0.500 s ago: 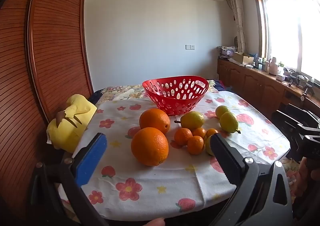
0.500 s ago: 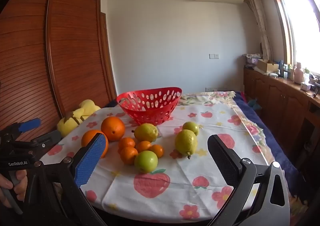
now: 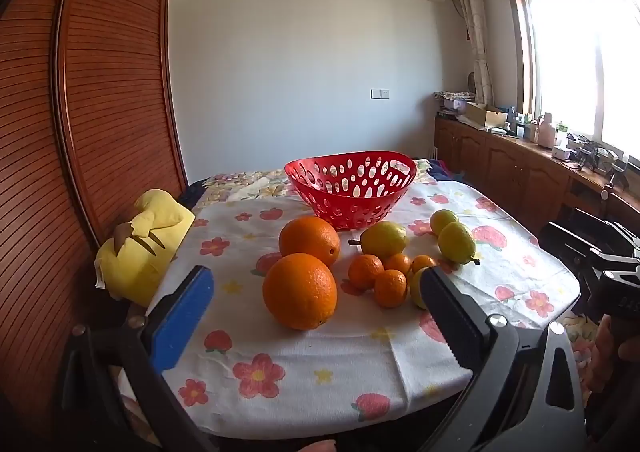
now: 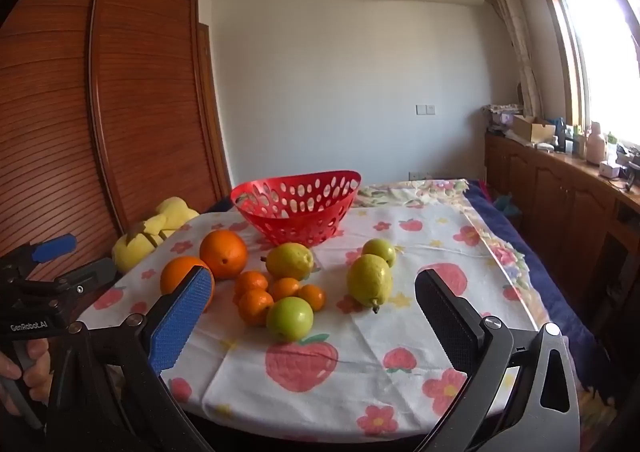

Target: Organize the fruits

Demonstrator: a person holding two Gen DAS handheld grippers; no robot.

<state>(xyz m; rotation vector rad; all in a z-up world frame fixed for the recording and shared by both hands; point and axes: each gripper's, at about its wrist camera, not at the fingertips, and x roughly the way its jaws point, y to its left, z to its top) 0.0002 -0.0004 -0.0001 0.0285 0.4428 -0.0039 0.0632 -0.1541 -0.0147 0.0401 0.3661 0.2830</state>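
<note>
A red perforated basket (image 3: 350,188) (image 4: 298,208) stands empty at the back of the table. In front of it lie two big oranges (image 3: 299,290) (image 4: 223,253), several small tangerines (image 3: 390,287) (image 4: 255,306), yellow pears (image 3: 456,242) (image 4: 369,280) and a green apple (image 4: 289,318). My left gripper (image 3: 316,306) is open and empty, just before the near big orange. My right gripper (image 4: 312,314) is open and empty, short of the green apple. The left gripper also shows in the right wrist view (image 4: 56,264).
A flowered cloth (image 3: 304,364) covers the table. A yellow plush toy (image 3: 140,244) sits at its left edge by a wooden wardrobe (image 3: 80,112). A wooden cabinet (image 4: 560,192) with clutter runs along the right wall under the window.
Both grippers have moved slightly closer to the fruit; the fruits and basket have not moved.
</note>
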